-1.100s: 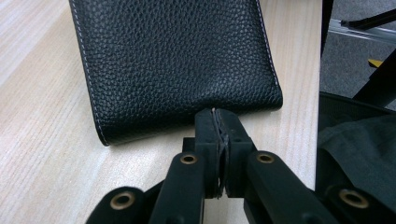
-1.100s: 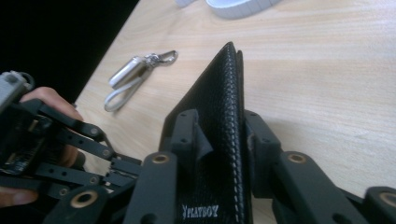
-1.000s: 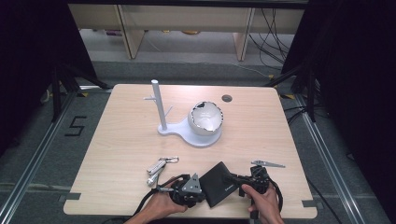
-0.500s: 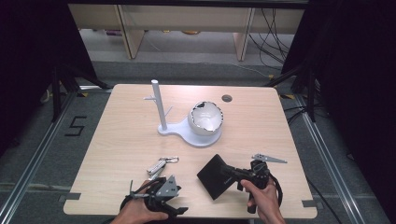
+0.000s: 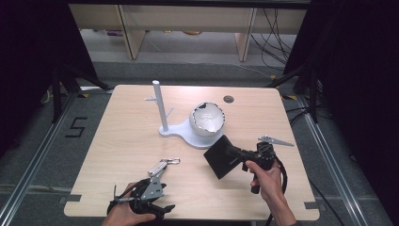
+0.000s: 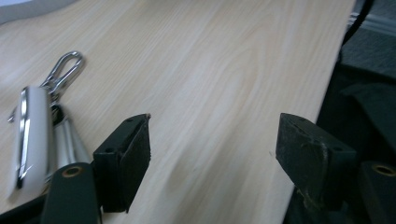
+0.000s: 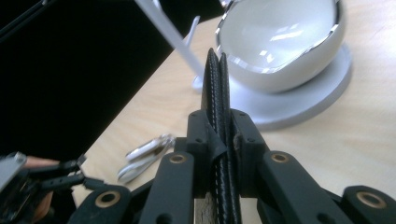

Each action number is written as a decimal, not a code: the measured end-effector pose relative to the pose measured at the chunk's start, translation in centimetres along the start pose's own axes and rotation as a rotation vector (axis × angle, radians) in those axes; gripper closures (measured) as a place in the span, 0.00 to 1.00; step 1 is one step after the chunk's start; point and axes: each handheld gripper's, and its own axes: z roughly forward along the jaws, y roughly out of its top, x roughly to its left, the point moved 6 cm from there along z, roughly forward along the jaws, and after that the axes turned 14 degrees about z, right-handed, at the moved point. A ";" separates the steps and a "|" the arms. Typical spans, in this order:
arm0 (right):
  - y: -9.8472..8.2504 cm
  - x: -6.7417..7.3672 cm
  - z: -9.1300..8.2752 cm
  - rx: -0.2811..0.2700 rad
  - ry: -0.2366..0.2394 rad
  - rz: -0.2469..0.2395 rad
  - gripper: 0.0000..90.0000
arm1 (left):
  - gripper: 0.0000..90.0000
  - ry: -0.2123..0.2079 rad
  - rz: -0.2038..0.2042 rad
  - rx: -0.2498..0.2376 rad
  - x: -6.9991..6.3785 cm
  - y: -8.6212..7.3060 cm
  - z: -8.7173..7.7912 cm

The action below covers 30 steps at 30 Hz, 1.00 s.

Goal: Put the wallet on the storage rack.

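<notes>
Holding the black wallet (image 5: pixel 221 157) edge-on, we have our right gripper (image 7: pixel 219 126) pinched shut on its stitched edge, and it hangs above the desk (image 5: pixel 122 136) just in front of the white bowl (image 5: pixel 207 120) on its stand (image 5: pixel 181 133). The wallet's long axis runs away from the fingers (image 7: pixel 245 135) toward the bowl, so our right hand is the nearer one. Our left gripper (image 6: pixel 212 149) sits apart at the near edge, its fingers having just spread wide with nothing between them, the key ring (image 5: pixel 163 165) lying just beside it.
</notes>
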 end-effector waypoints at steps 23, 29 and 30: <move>10.4 0.0 2.1 -0.114 -0.047 0.008 0.89 | 0.28 0.063 -0.025 -0.002 1.6 -1.2 -0.8; 11.9 -0.3 3.9 -0.125 -0.072 0.031 0.89 | 0.28 0.062 -0.054 -0.022 1.4 -1.1 -0.8; 12.1 -0.4 4.2 -0.128 -0.077 0.041 0.89 | 0.28 0.063 -0.041 -0.022 1.5 -1.1 -0.8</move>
